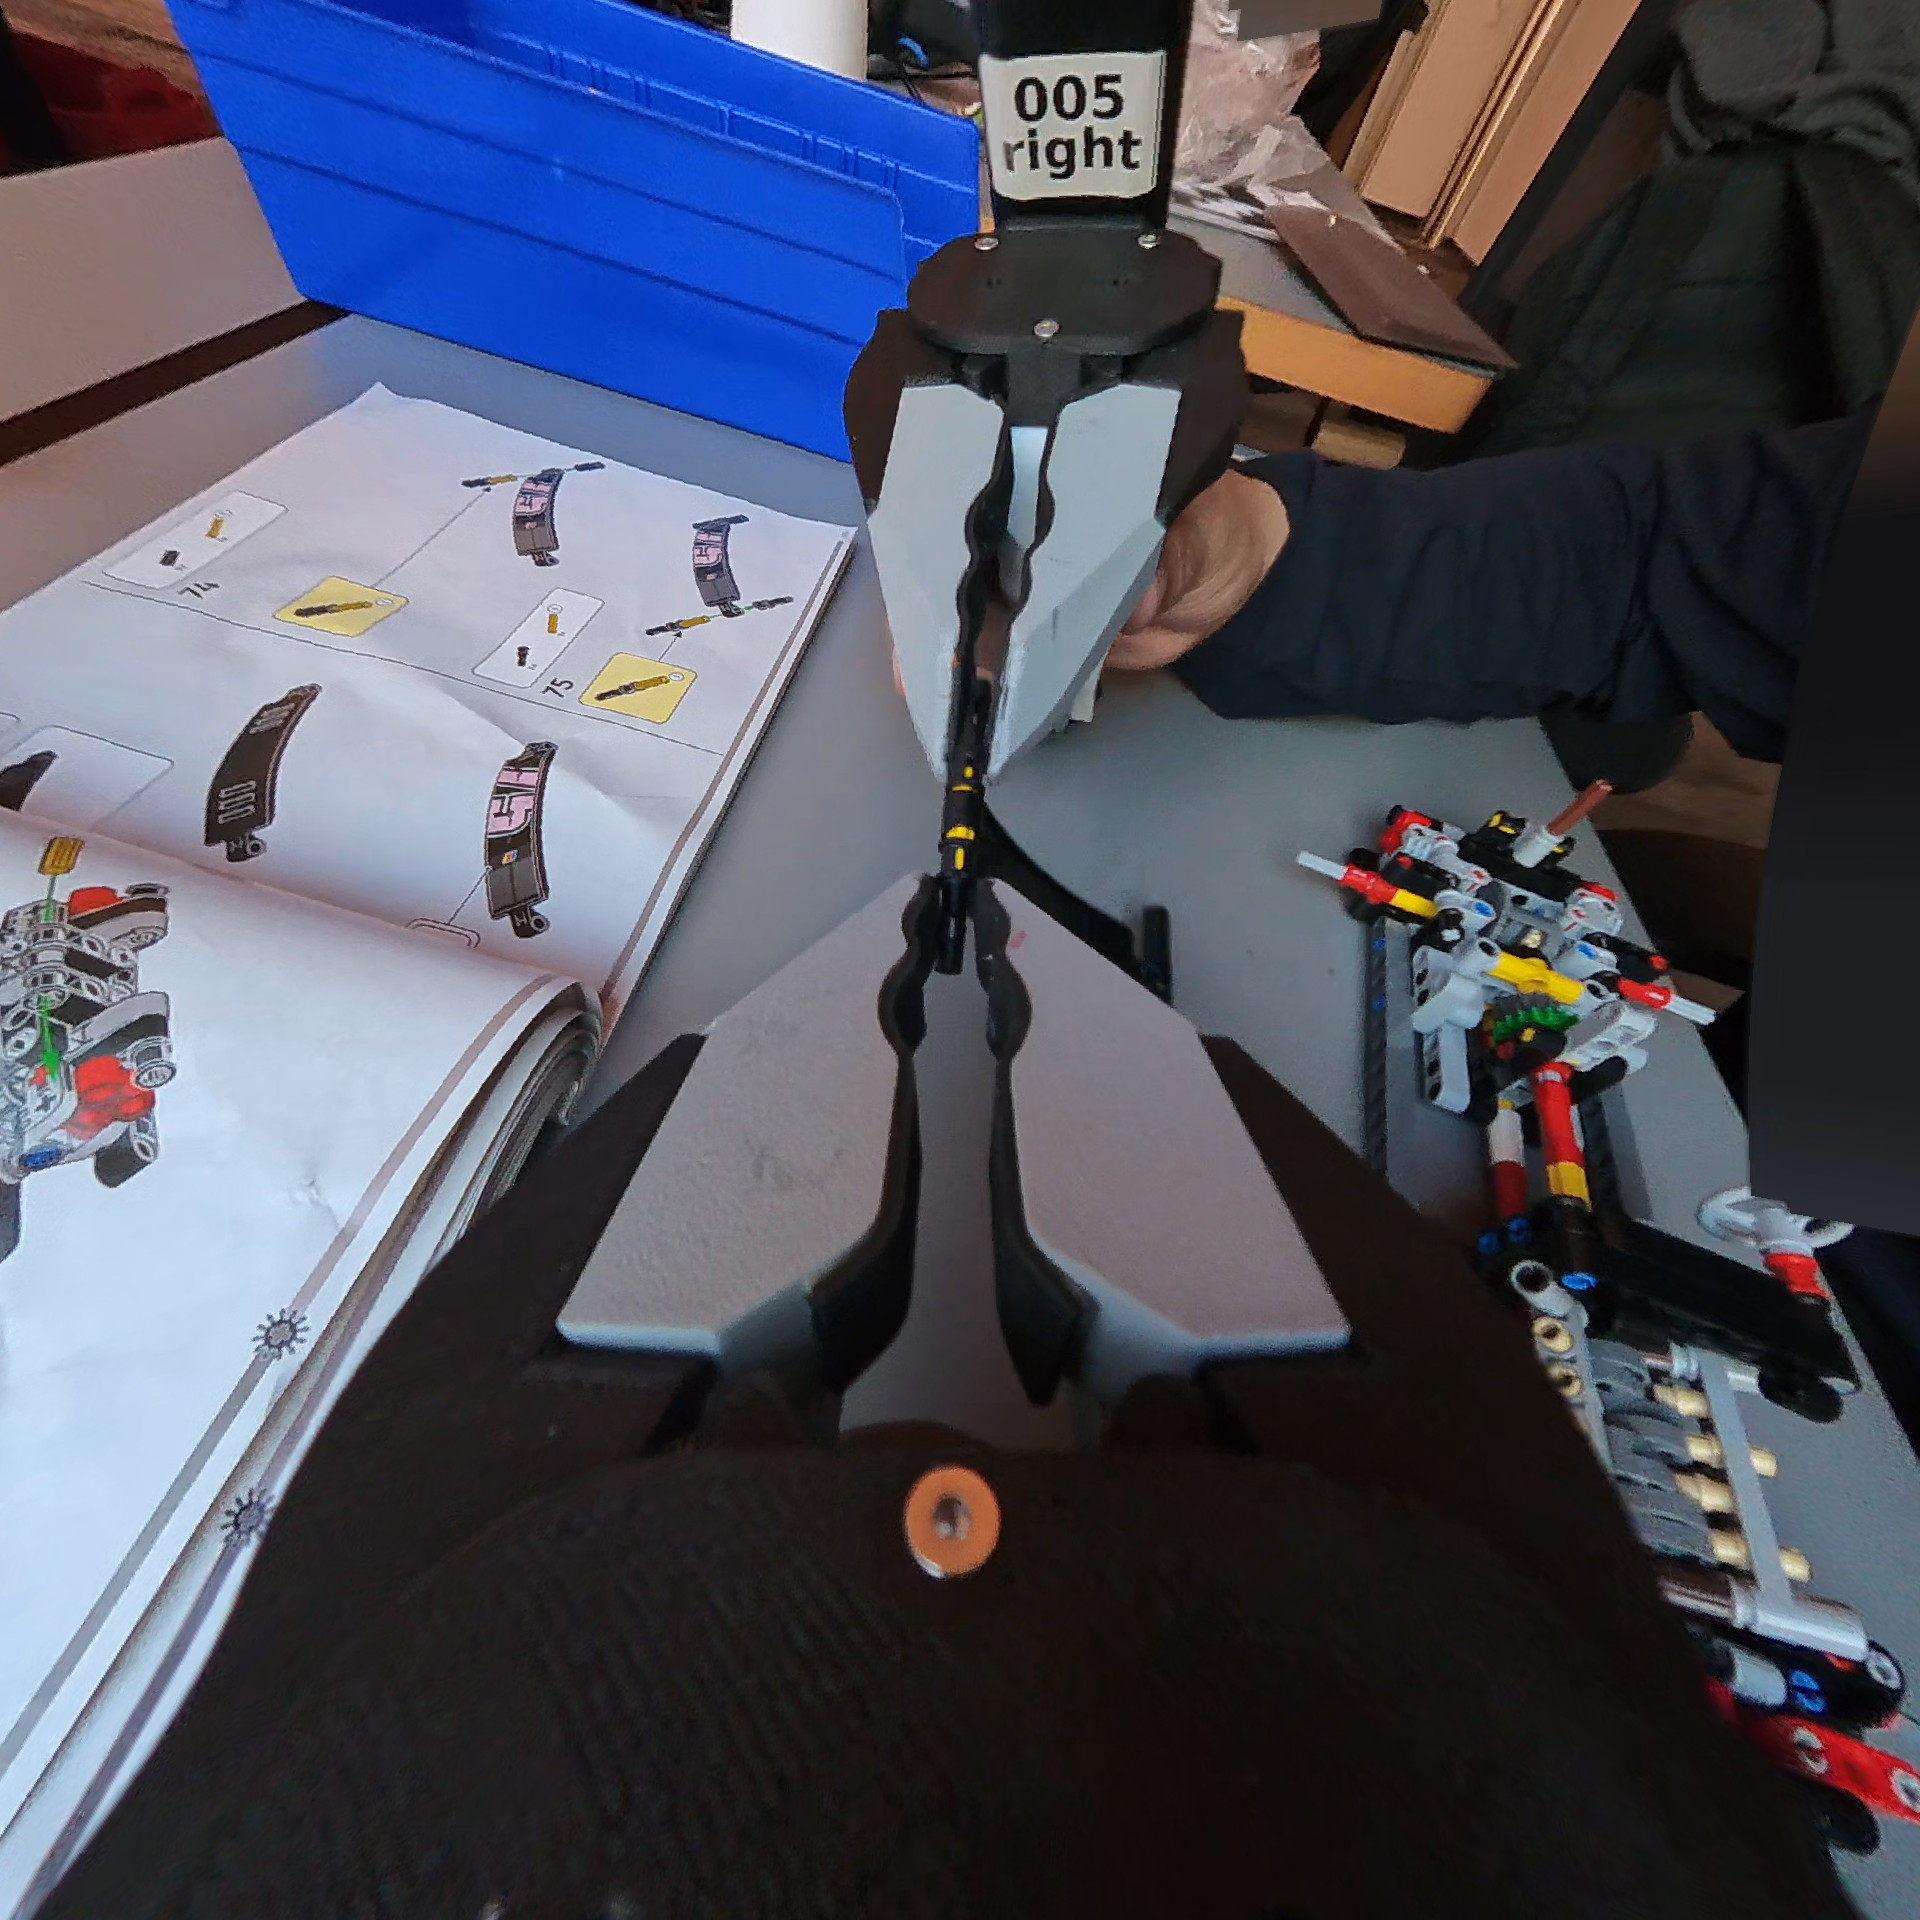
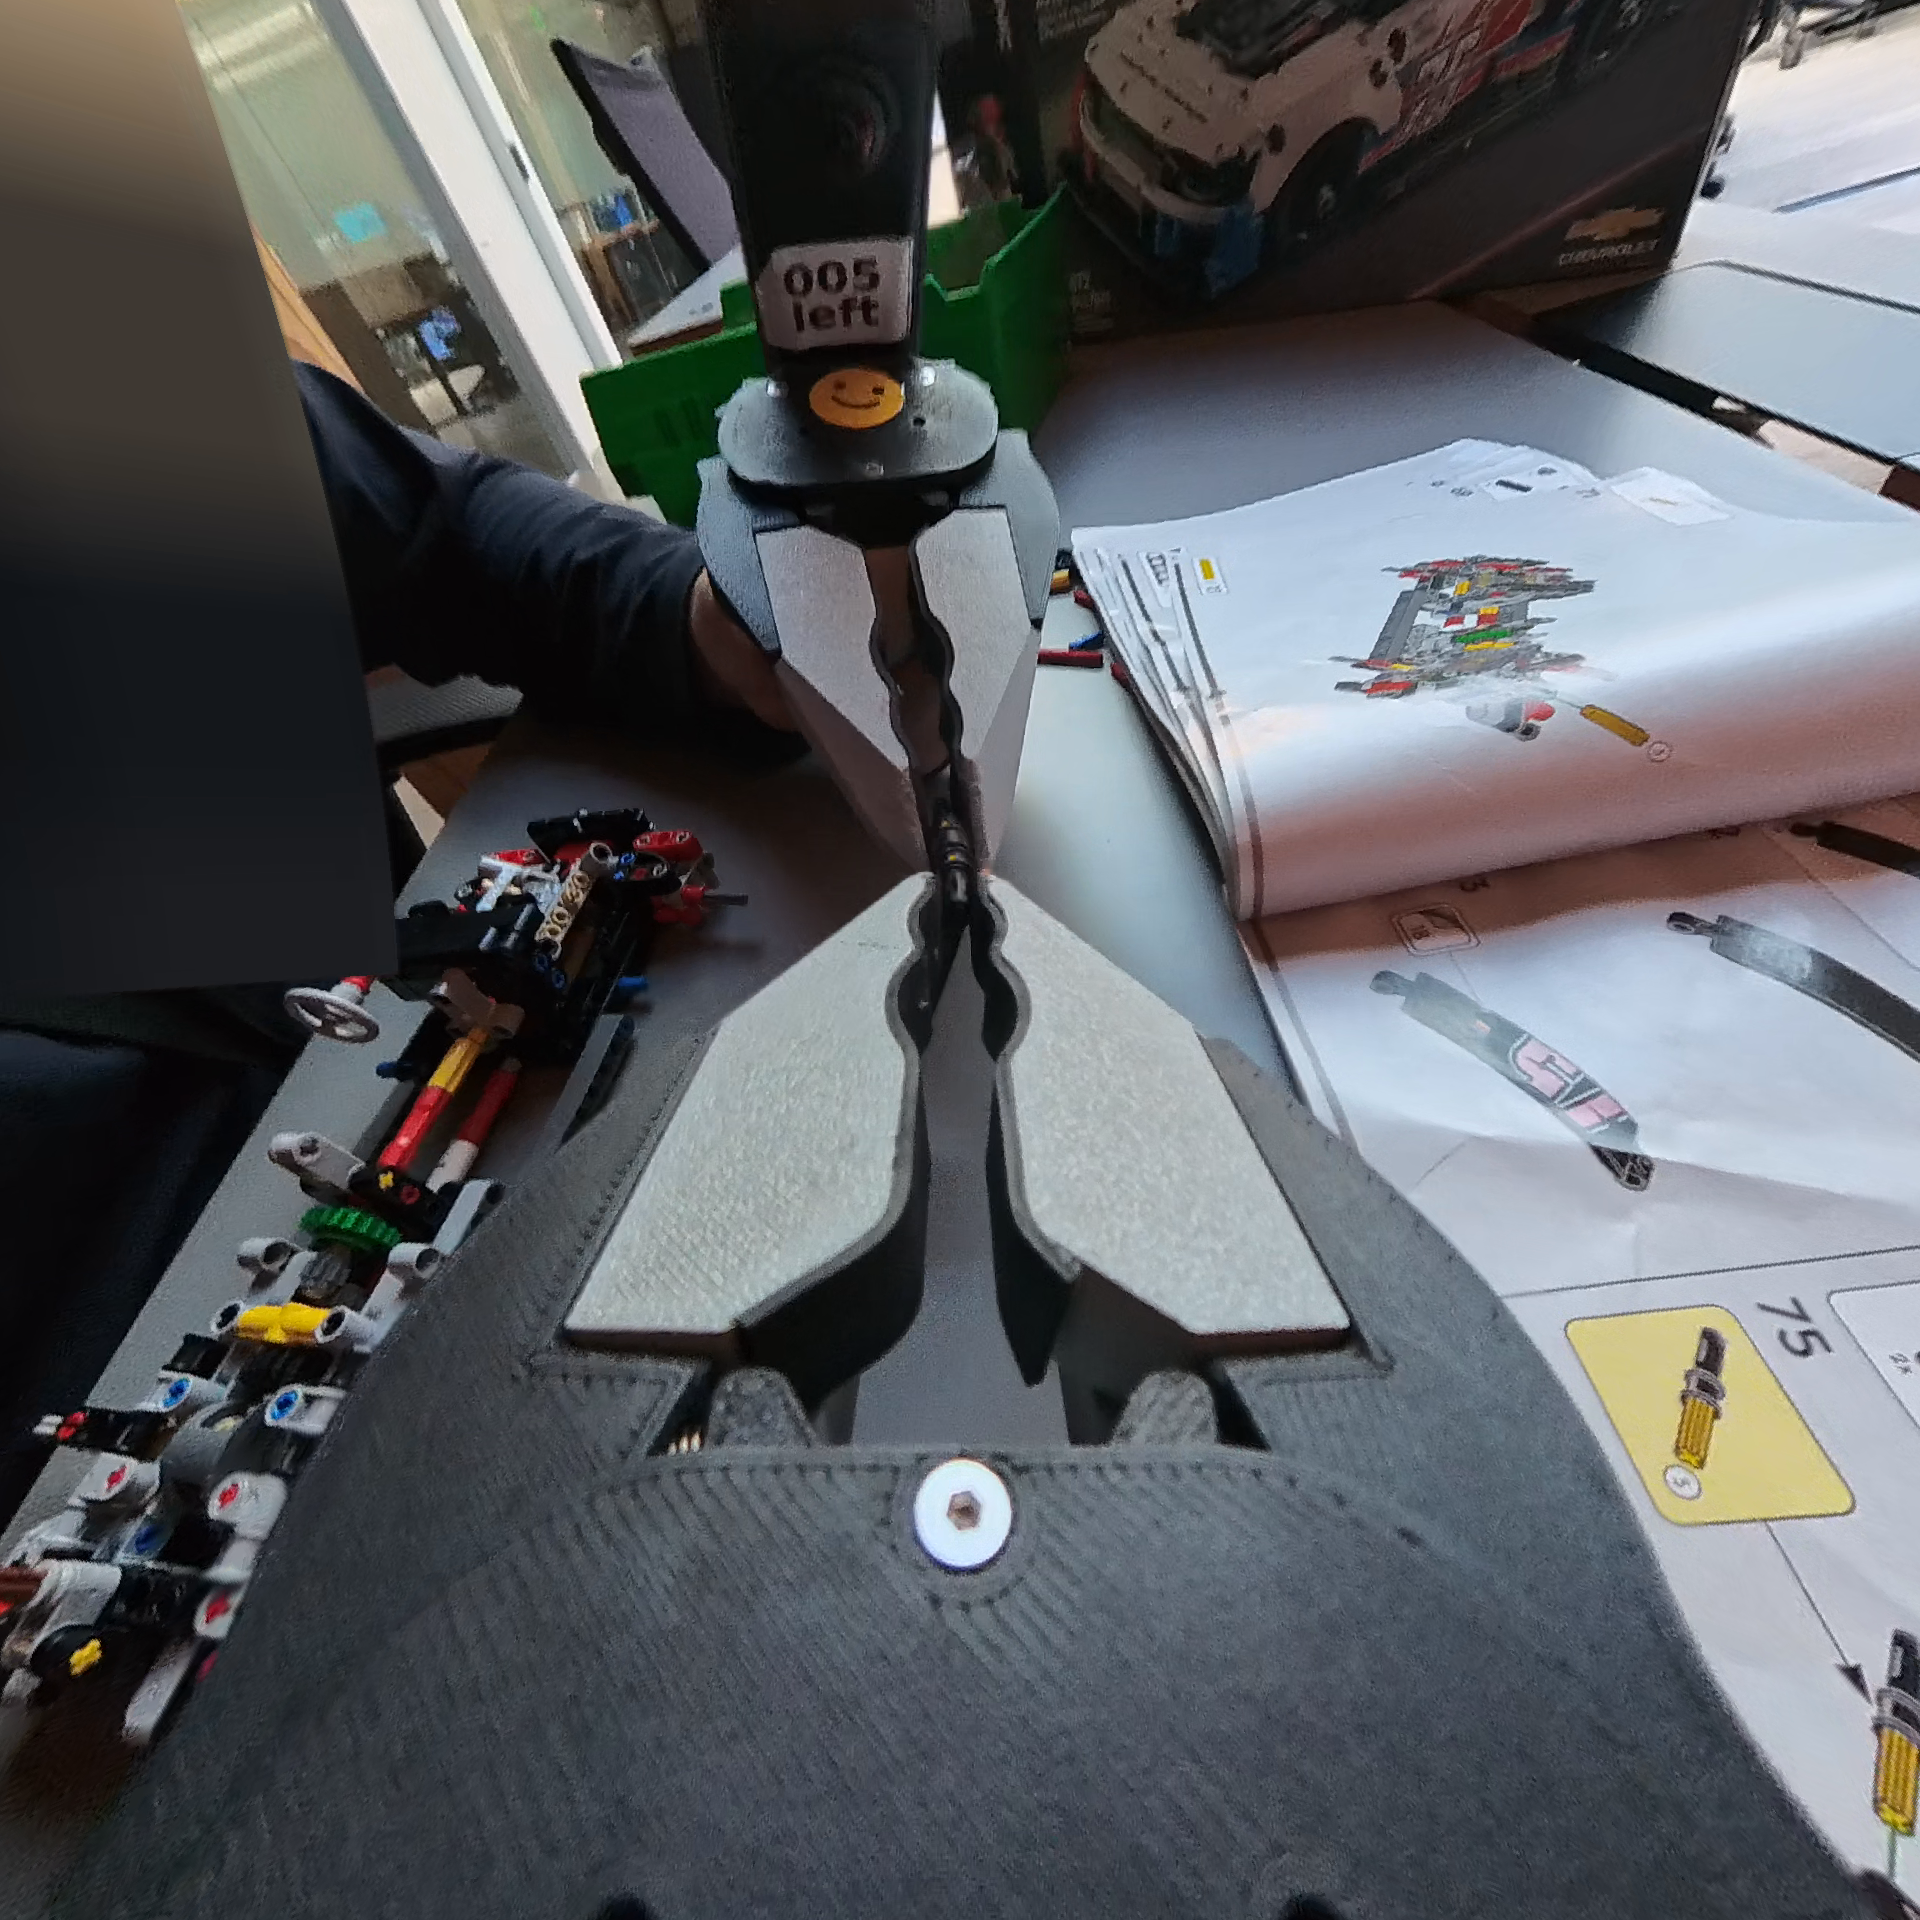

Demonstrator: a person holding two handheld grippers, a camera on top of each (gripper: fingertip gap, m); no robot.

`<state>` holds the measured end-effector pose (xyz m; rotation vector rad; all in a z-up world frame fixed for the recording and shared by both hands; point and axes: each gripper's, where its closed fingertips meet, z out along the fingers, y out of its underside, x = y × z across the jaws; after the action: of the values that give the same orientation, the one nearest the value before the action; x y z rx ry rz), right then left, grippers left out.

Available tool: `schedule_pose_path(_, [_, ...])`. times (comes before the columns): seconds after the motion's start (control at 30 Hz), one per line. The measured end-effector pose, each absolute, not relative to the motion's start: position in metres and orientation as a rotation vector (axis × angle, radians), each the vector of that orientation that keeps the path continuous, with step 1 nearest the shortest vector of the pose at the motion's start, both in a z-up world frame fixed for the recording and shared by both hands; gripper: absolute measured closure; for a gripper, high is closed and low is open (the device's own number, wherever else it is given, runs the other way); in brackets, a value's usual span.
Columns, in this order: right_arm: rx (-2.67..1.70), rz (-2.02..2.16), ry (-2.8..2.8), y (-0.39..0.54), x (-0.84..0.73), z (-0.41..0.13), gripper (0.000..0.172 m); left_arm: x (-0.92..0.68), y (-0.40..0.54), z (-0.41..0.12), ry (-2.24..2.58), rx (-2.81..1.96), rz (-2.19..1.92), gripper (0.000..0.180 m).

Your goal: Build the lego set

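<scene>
Nearest the lens in the left wrist view, the left gripper (image 1: 951, 935) has its jaws drawn narrow, the tips pinching the near end of a slim black axle assembly with yellow bands (image 1: 958, 831). Opposite, tip to tip, the right gripper (image 1: 971, 727) is likewise closed on the far end of the same piece, so that the assembly spans the short gap between the two, raised above the grey table (image 1: 1195, 831). A curved black panel (image 1: 1081, 894) hangs from it below and to the right; where the two join is hidden. To the right lies a partly built brick-model chassis (image 1: 1538, 997) of grey, black, red and yellow parts, well apart from both grippers. To the left an open instruction booklet (image 1: 364, 727) shows curved panels fitted with such axles. Judged from this, the axle piece is already made up and carried in both grippers; its fitting to the chassis is not yet done. Farther off stand a blue plastic crate (image 1: 561, 208), a green bin (image 2: 665, 416) and the model's box (image 2: 1403, 135).
</scene>
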<state>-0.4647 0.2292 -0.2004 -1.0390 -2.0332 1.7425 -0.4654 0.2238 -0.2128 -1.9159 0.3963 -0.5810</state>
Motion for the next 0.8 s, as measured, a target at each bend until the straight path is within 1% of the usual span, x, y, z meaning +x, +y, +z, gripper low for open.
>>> schedule_pose_path(0.23, [-0.922, 1.451, -2.181, 0.224, -0.461, -0.220, 0.170, -0.463, 0.220, -0.215, 0.422, -1.932, -0.612, 0.176])
schedule_pose_path(0.43, [-0.940, 1.499, -2.200, 0.220, -0.458, -0.224, 0.170, -0.460, 0.216, -0.230, 0.502, -2.017, -0.574, 0.177])
schedule_pose_path(0.8, [-0.950, 1.402, -2.332, 0.216, -0.453, -0.241, 0.170, -0.454, 0.211, -0.246, 0.548, -2.128, -0.609, 0.177])
